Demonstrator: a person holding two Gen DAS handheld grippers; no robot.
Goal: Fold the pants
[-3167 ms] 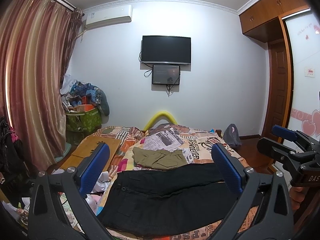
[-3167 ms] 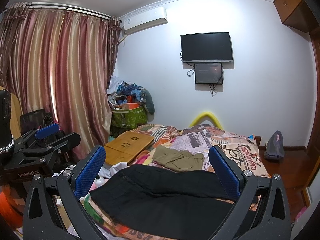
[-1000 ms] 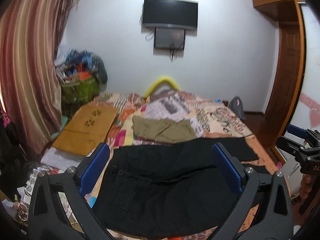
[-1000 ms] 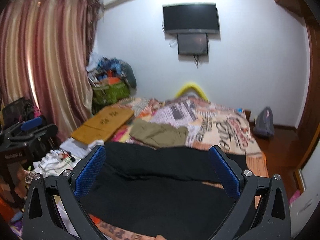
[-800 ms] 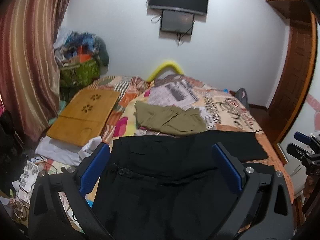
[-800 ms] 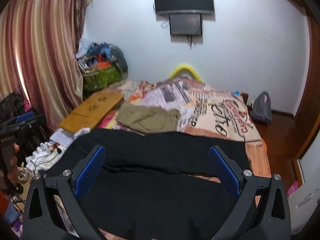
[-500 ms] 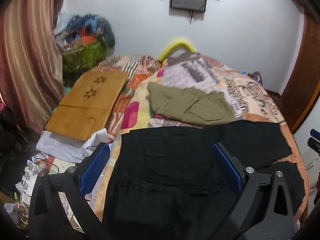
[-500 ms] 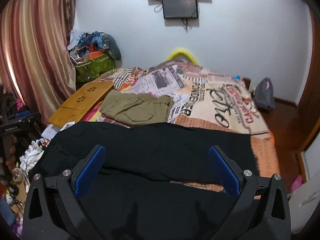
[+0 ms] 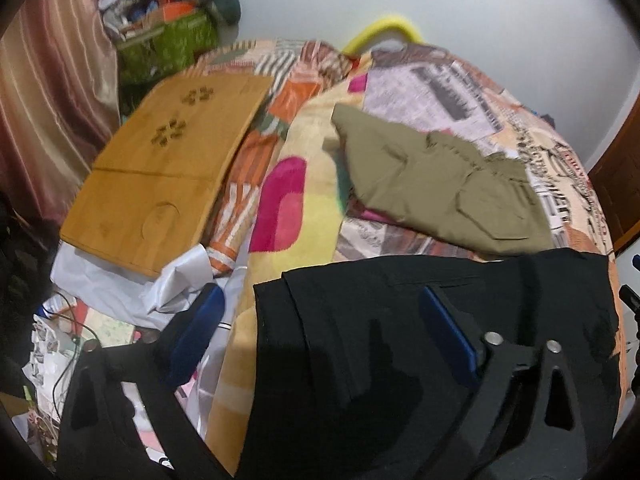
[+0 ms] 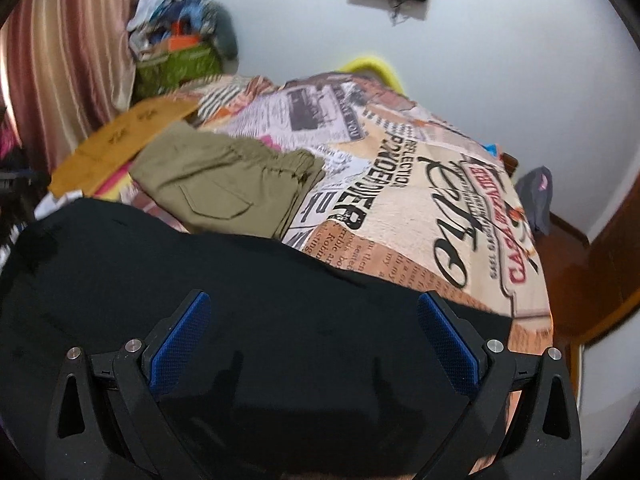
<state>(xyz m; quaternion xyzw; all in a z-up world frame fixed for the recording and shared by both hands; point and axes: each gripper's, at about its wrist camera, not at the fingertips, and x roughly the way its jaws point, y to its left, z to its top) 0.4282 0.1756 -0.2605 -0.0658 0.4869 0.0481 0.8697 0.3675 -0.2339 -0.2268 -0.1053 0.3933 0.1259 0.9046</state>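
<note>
Black pants (image 9: 400, 320) lie spread across the near end of the bed, also seen in the right wrist view (image 10: 260, 300). My left gripper (image 9: 324, 332) is open and empty, low over the pants' left end, its left finger past the bed edge. My right gripper (image 10: 316, 336) is open and empty, low over the right part of the pants. A folded olive pair (image 9: 436, 184) lies further up the bed, and it shows in the right wrist view (image 10: 228, 184) too.
The bed has a newspaper-print cover (image 10: 420, 184). A wooden lap tray (image 9: 164, 176) lies to the bed's left over white sheets and floor clutter (image 9: 80, 320). A curtain (image 9: 44, 80) and a green basket (image 9: 168, 48) stand far left. A wooden door (image 10: 612, 248) is at right.
Both grippers have tilted down and dropped toward the black pants, spreading apart toward its two ends. Both stay open. The pants have not moved.
</note>
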